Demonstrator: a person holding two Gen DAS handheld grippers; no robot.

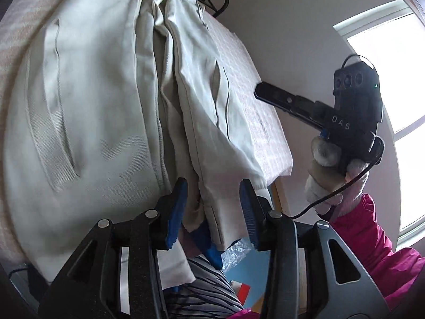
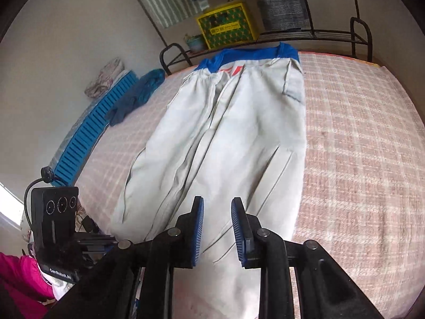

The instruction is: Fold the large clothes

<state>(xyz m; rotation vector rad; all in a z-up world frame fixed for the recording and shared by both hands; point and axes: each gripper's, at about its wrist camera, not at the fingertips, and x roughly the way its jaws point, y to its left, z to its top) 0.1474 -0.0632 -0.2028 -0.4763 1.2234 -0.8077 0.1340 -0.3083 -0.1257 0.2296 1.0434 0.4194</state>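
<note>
Bedroom, pale walls, bed (image 2: 358,138) under a pink checked cover, black metal rack (image 2: 313,36) behind its far edge carrying a yellow box (image 2: 228,25) and a grey striped bundle (image 2: 281,2). We see the task item, off-white trousers (image 2: 225,138) with a blue waistband (image 2: 249,55), lying flat and lengthwise down the middle of the bed, waistband at the far edge, leg ends at the near edge. Blue slatted board (image 2: 87,133) and a teal cloth (image 2: 140,93) sit along the bed's left edge, by the wall. Left gripper (image 1: 212,212): jaws partly open, a trouser leg end hangs between the blue pads at the bed's near edge; we can't tell if the pads press on it. Right gripper (image 2: 217,228): jaws slightly open above the trouser legs, nothing between them. In the left wrist view it's off the bed's side, held by a gloved hand (image 1: 332,175) with a magenta sleeve (image 1: 372,239), window (image 1: 398,93) behind it.
</note>
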